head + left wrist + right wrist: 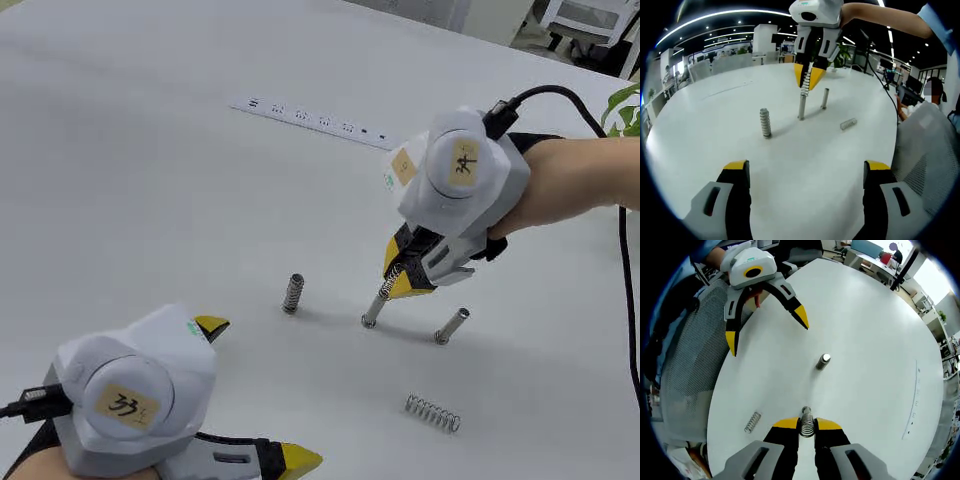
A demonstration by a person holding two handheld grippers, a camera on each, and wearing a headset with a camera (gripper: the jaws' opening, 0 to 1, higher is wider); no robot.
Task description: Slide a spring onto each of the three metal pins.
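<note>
Three metal pins stand on the white table (150, 200). The left pin (292, 293) (765, 122) wears a spring. My right gripper (400, 281) (806, 423) (809, 76) is shut on a second spring (390, 282) (805, 83) (806, 425), held at the top of the tilted middle pin (373, 312) (802, 107) (806, 411). The right pin (451, 326) (825, 98) is bare. A loose spring (432, 412) (848, 123) (753, 421) lies flat nearby. My left gripper (256, 392) (805, 167) (767, 334) hovers open at the near left, holding nothing.
A white power strip (315, 120) lies across the far side of the table. A black cable (628, 300) trails from the right gripper along the right edge. A mesh chair (925, 150) stands beside the table.
</note>
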